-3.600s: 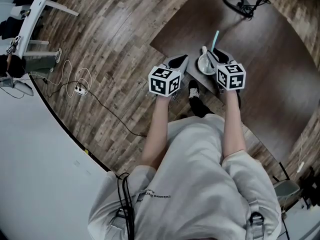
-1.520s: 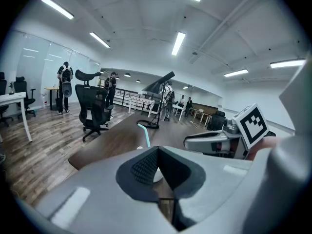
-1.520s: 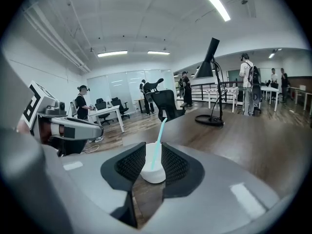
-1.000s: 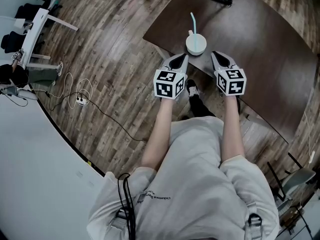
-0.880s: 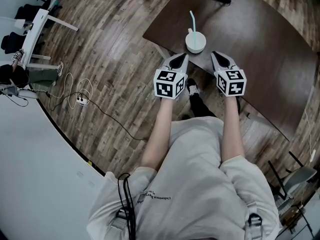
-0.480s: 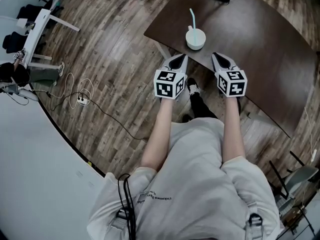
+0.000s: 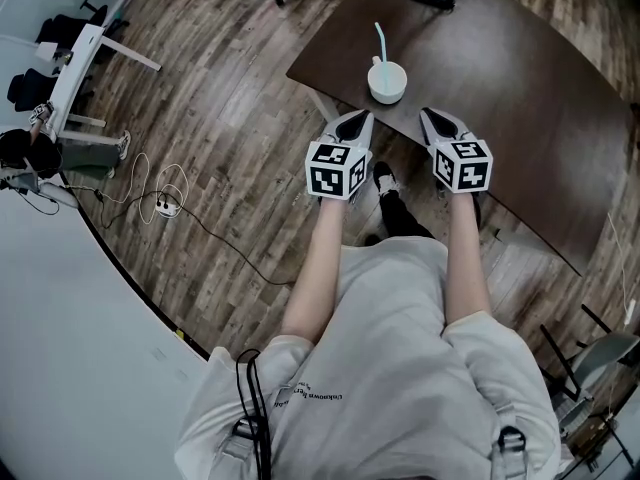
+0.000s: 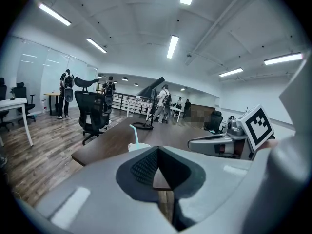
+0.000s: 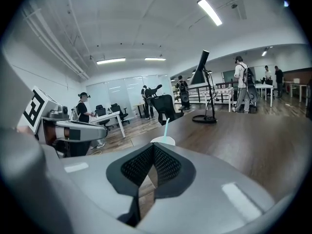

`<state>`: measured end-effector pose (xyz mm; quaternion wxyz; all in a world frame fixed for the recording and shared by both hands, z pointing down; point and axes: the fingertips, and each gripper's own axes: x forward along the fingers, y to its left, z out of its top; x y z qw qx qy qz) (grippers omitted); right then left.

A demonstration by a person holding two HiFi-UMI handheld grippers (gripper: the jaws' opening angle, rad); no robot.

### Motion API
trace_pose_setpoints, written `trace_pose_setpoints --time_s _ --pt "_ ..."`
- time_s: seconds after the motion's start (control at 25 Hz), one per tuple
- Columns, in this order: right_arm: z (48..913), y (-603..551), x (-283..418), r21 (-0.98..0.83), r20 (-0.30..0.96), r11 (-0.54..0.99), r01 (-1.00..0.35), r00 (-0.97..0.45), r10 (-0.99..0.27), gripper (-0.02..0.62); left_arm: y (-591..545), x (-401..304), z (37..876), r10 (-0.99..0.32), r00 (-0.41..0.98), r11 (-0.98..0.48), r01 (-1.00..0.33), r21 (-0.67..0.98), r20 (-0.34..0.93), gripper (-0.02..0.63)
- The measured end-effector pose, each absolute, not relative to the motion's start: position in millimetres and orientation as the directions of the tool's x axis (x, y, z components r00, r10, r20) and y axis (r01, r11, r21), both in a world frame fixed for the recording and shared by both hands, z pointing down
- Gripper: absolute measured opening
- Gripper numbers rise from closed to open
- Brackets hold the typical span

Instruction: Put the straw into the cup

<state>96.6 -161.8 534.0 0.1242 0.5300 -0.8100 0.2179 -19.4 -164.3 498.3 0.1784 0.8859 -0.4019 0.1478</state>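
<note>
Straw in the cup, both my claws empty.
I judge the job done, so the best move is to stay clear and not bump the cup (image 7: pixel 387 81). It stands at upper centre, near the table (image 7: pixel 520 88) edge, with the straw (image 7: pixel 380 40) upright in it. My left claw (image 7: pixel 358 120) and right claw (image 7: pixel 432 120), pressed together on nothing, sit just below, apart from it.

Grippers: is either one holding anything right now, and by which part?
Nothing is held. The left gripper and the right gripper both have their jaws together and empty; the straw stands in the cup, apart from both.
</note>
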Motion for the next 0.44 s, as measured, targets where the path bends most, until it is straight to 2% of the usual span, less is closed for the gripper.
trace_pose_setpoints --time_s 0.44 --pt "531.4 -146.3 92.4 -0.204 0.462 0.375 -0.904 -0.427 -0.778 0.025 -163.4 -21.9 481.9 -0.672 0.637 -0.611 -0.765 0.203 0.377 0.002"
